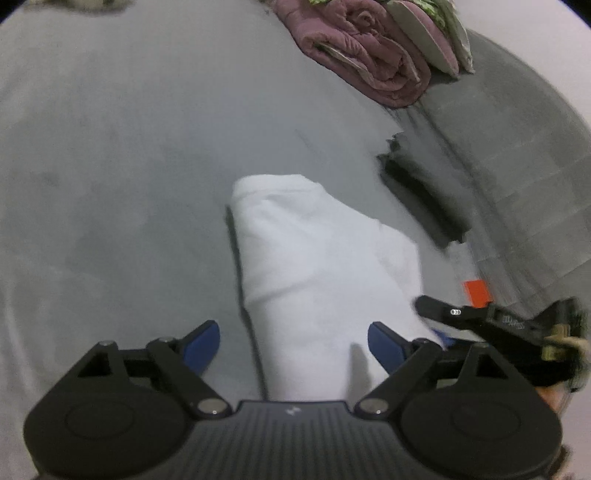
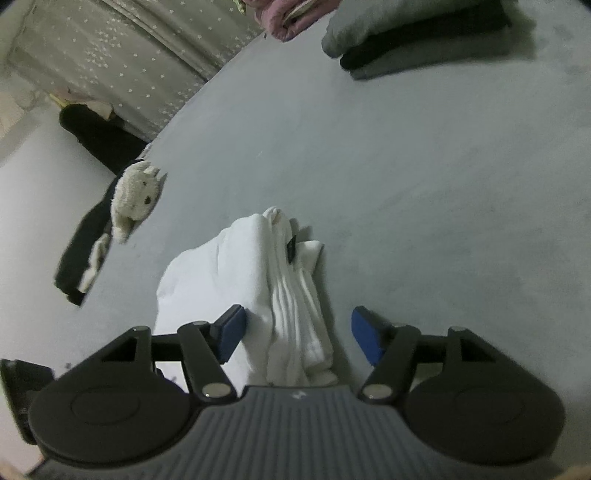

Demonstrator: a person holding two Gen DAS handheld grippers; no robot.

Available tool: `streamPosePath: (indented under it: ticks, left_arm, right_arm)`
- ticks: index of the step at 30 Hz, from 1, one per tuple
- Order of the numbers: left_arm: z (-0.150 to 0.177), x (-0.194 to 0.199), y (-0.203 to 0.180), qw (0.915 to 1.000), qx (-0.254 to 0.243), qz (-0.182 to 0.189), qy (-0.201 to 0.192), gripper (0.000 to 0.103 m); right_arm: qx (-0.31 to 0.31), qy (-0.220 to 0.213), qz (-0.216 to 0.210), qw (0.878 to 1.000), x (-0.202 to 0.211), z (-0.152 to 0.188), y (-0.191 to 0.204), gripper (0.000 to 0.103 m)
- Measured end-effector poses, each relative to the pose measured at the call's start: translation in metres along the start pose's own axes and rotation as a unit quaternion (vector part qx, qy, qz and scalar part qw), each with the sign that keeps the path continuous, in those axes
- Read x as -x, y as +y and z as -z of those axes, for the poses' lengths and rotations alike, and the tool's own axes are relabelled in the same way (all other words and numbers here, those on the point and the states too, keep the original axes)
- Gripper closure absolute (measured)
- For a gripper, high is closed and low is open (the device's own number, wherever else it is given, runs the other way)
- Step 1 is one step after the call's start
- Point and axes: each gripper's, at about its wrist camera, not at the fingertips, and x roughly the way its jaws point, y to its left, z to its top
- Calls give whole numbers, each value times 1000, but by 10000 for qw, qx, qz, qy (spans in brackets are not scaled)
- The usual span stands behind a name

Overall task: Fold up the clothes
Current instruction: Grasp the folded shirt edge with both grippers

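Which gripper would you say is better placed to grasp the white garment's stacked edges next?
Probably the right gripper: it is open, and the white garment's layered edges lie between its fingers. The left gripper, also open, faces only the smooth fold.

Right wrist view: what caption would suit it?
Open right gripper straddling a folded white garment on a grey bed.

Setting: home bedroom.
Grey bed [image 1: 129, 147] as work surface; rolled mauve quilt [image 1: 365, 55] at far edge; stuffed toy bear [image 2: 135, 195] at bedside; star-print curtain [image 2: 129, 55] behind; folded grey and black clothes [image 2: 413, 33] stacked nearby.
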Motion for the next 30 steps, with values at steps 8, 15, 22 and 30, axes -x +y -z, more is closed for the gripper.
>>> streamPosePath:
  ticks: [8, 15, 22, 30]
  left_arm:
    - [-2, -25, 20, 9914, 826, 1007, 152, 16]
    - [1, -36, 18, 9894, 924, 1124, 1, 16]
    - [6, -33, 10, 9928, 744, 879, -343, 16]
    - [13, -30, 1, 9946, 490, 543, -733, 28]
  right_arm:
    - [-569, 223, -819, 9948, -16, -7, -21, 34]
    - [-337, 228, -820, 9958, -17, -8, -10, 34]
    - [-67, 127, -618, 9980, -26, -5, 4, 31]
    - [584, -168, -13, 9982, -31, 11, 28, 35]
